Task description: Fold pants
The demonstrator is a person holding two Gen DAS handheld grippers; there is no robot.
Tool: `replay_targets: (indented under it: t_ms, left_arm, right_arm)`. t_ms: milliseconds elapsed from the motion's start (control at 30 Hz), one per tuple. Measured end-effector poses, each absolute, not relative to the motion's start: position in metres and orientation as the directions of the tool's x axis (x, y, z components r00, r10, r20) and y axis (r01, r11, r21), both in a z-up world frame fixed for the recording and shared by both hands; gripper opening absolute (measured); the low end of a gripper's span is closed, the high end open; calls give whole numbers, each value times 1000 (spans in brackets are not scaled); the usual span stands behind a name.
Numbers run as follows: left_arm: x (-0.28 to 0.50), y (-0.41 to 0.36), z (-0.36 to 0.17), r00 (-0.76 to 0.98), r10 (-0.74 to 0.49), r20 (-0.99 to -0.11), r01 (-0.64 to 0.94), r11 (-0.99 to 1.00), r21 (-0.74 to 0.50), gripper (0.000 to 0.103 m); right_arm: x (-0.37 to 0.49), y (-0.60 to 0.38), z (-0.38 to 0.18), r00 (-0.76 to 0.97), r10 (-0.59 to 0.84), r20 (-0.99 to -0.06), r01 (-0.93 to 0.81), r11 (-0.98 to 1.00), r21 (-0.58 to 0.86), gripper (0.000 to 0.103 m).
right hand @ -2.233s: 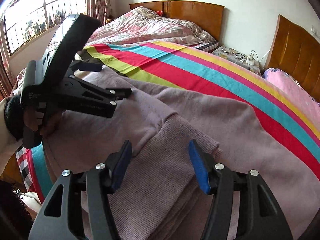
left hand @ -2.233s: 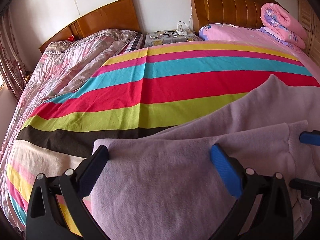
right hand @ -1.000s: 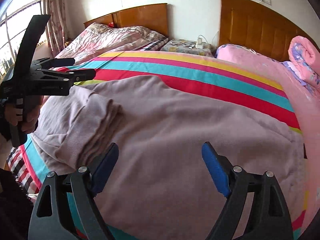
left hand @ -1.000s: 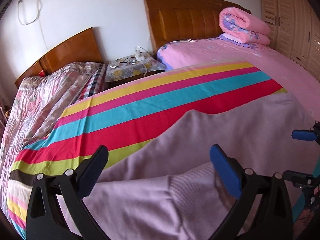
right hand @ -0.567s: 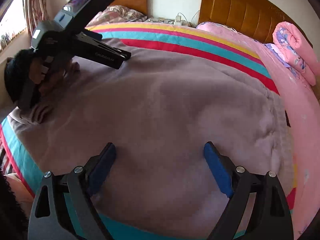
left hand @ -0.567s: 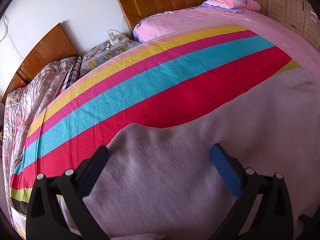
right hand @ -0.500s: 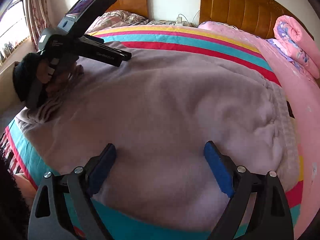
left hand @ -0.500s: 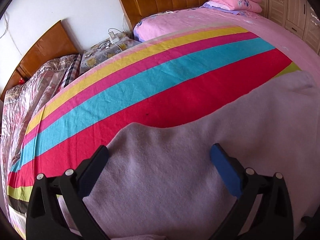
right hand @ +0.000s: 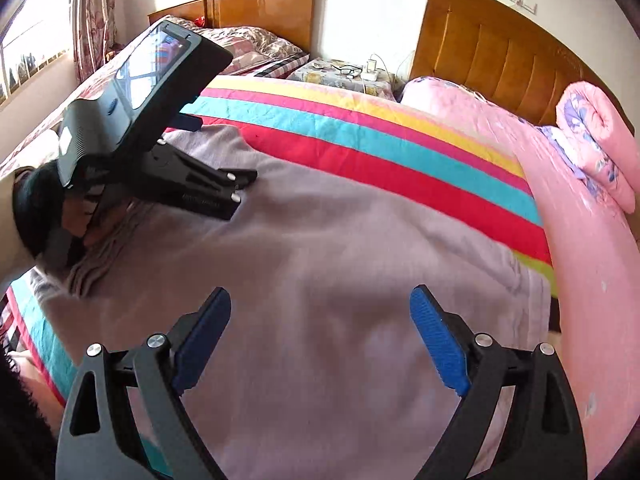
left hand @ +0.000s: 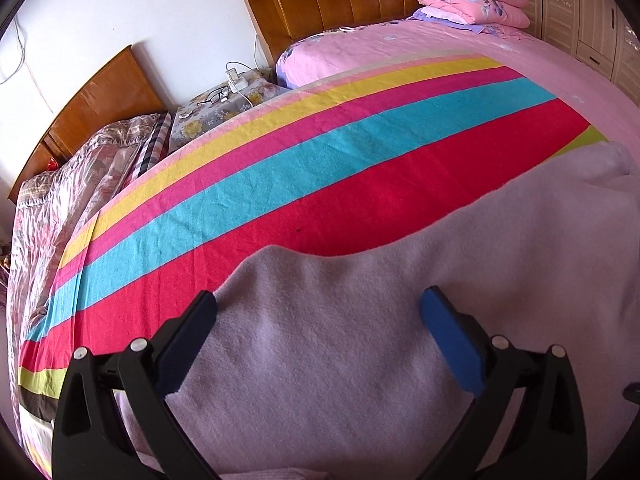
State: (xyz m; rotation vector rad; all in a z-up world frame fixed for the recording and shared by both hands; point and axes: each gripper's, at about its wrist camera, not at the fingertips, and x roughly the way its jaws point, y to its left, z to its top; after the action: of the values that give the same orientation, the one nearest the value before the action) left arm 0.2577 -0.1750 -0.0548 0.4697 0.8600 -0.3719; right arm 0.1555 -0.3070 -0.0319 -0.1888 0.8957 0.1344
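The lilac fleece pants point(right hand: 328, 248) lie spread flat across the striped blanket point(right hand: 360, 136), with a folded ribbed end at the left point(right hand: 96, 260). They also fill the lower left wrist view point(left hand: 360, 360). My left gripper point(left hand: 318, 336) is open and empty just above the pants' far edge; its body point(right hand: 160, 152) shows at the left of the right wrist view. My right gripper point(right hand: 320, 340) is open and empty above the pants' middle.
The striped blanket point(left hand: 280, 168) covers the bed. A pink bed point(right hand: 580, 260) with a rolled pink quilt point(right hand: 600, 148) lies to the right. A bedside table point(right hand: 344, 74) with glasses and a charger stands between two wooden headboards. A second bed point(left hand: 80, 184) is at left.
Both grippers let go of the folded pants end and swung right along the pants. The left one now hovers over the far edge, the right over the middle.
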Motion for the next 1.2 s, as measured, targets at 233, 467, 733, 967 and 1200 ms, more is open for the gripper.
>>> replay_targets:
  t_ms: [233, 467, 733, 967, 1200]
  left_arm:
    - [260, -172, -55, 584, -136, -800, 490, 845, 214, 102]
    - [264, -170, -56, 568, -150, -809, 492, 850, 188, 102]
    - [263, -170, -56, 575, -144, -806, 489, 849, 197, 102]
    - [264, -169, -55, 568, -144, -810, 487, 853, 189, 102]
    - [233, -167, -28, 608, -202, -768, 473, 869, 146, 102]
  right_arm:
    - [179, -318, -60, 521, 113, -846, -200, 980, 7, 89]
    - [111, -320, -38, 580, 134, -803, -200, 980, 19, 89]
    - [74, -315, -58, 550, 150, -821, -179, 982, 60, 90]
    - [28, -329, -52, 594, 144, -792, -130, 988, 82, 90]
    - [-27, -409, -44, 718, 145, -681, 128, 934, 334, 90]
